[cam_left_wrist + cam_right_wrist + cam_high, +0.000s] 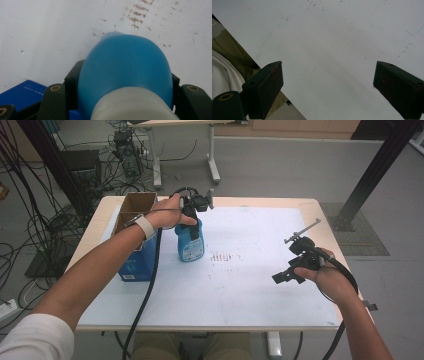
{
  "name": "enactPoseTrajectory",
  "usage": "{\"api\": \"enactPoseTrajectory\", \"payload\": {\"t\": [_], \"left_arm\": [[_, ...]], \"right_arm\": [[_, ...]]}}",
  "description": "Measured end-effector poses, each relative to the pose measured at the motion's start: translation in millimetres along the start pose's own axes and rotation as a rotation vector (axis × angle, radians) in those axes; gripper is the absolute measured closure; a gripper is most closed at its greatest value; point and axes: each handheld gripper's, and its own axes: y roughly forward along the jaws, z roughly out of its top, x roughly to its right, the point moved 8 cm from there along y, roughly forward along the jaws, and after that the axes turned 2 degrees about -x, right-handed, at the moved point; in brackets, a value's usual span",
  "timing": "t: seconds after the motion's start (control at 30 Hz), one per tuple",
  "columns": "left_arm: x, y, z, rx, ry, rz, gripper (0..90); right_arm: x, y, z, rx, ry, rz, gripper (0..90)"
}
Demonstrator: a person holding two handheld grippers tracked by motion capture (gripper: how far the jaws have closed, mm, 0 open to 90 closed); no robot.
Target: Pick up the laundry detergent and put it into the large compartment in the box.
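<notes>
1 blue bottle (pixel 190 242), upright beside box (pixel 135 262), clamped at neck by left gripper (pixel 192 215) for lifting; right gripper (pixel 287 276) released, idle.

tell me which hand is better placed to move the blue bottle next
Left. The left gripper already has its jaws shut on the blue bottle, near its white cap. The right gripper is off to the side, jaws open with nothing between them.

bottle (pixel 190 242): blue, white cap, pale label
box (pixel 134 255): blue sides, brown cardboard flaps, at the bottle's 9 o'clock
table sheet (pixel 250 280): white, reddish-brown specks
right gripper (pixel 327 82): black jaws
wristband (pixel 145 226): white
</notes>
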Motion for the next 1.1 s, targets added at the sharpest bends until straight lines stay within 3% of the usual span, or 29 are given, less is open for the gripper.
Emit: {"api": "enactPoseTrajectory", "payload": {"t": [1.1], "left_arm": [[-0.8, -0.1, 0.0, -0.001, 0.002, -0.005, 38.4]], "right_arm": [[-1.3, -2.2, 1.5, -0.002, -0.002, -0.008, 8.9]]}}
